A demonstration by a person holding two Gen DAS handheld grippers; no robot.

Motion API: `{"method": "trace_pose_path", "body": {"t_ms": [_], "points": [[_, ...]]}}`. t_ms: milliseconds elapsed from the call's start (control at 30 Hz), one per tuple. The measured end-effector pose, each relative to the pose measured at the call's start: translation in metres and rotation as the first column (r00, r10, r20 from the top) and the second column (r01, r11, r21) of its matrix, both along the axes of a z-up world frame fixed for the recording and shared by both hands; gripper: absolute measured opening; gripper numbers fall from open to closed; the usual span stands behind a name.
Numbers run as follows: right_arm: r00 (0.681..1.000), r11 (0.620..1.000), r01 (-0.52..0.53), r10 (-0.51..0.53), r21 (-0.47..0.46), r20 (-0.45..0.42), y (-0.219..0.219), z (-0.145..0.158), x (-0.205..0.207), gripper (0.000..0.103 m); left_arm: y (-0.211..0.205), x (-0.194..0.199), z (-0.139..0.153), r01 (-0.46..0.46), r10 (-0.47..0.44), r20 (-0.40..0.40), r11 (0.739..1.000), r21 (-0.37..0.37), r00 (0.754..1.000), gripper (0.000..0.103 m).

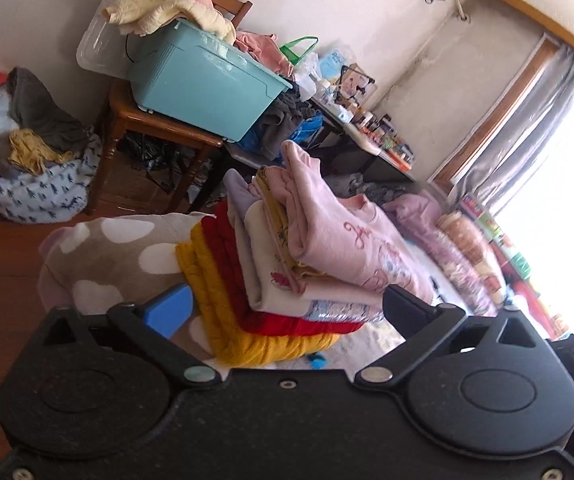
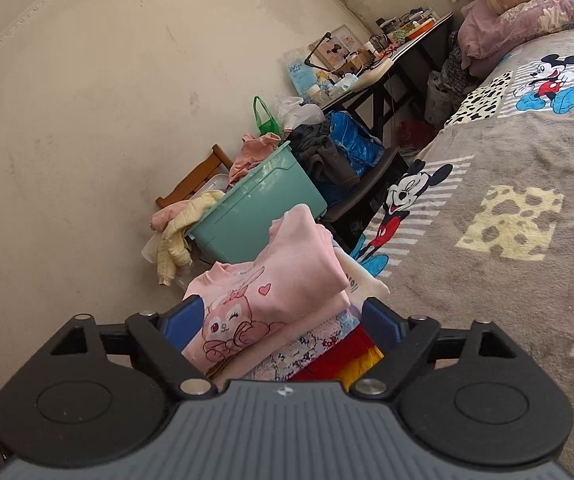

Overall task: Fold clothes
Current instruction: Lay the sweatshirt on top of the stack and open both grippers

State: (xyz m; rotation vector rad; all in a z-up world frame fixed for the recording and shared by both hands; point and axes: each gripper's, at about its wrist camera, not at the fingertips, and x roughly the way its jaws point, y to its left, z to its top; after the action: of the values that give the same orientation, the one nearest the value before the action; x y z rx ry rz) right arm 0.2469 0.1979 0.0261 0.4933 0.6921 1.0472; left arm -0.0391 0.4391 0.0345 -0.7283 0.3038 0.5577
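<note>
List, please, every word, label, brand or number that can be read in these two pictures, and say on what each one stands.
No text reads with certainty.
Blue-and-white packet on the desk: printed name, too blurred to read.
Cream folded garment in the stack: dark letters at its edge, partly hidden, unreadable.
Pink sweater on top: cartoon animal and heart, no readable words.
Bed blanket: cartoon mouse figures, no words.
</note>
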Motion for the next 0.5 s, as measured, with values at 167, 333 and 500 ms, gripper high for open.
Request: {"method": "trace_pose_path", "body": {"t_ms": [167, 333, 500], "points": [[0.999, 0.992, -0.034, 0.038, -0.123, 0.031, -0.014, 0.015, -0.042, 0.103, -0.033, 0.002, 0.015, 0.022, 0.002, -0.194, 0.993, 0.117, 0.981, 0.103], [0.995, 0.959, -0.038, 0.061, -0.279, 0.076, -0.017, 0.032, -0.077, 0.103, -0.062, -0.005, 0.030, 0.066, -0.004, -0.252, 0.969, 0.236, 0.968, 0.103], [0.987, 0.936, -0.030, 0.082, -0.352, 0.135, -0.028, 0.047, -0.100, 0.103, -0.086, -0.012, 0.051, 0.076, 0.012, -0.297, 0.955, 0.286, 0.955, 0.103]]}}
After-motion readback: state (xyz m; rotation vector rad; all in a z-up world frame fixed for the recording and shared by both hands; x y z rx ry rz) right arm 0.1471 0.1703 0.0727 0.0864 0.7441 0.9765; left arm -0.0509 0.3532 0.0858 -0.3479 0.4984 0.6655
